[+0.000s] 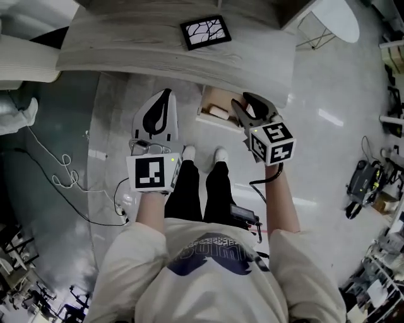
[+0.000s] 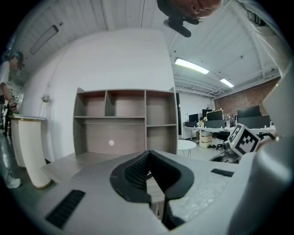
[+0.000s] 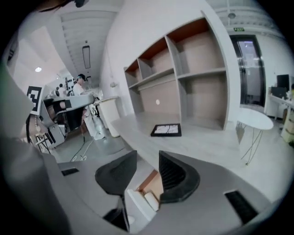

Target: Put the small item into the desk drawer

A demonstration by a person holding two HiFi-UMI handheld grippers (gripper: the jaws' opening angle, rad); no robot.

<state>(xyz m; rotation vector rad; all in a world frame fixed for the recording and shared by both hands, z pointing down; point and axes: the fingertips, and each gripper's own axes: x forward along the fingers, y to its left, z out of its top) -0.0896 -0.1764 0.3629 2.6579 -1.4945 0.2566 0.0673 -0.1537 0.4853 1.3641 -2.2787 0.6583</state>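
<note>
Under the grey desk a drawer with a wooden inside stands pulled out. A small white item lies inside it, and it shows low between the jaws in the right gripper view as the small item behind the white drawer front. My right gripper hovers just right of and above the drawer; the right gripper is open with nothing between its jaws. The left gripper hangs left of the drawer in front of the desk edge, and the left gripper is shut and empty.
A black-framed panel with a white pattern lies on the desk. An open shelf unit stands at the desk's back. A white round table is to the right. Cables trail on the floor at left. The person's feet stand before the drawer.
</note>
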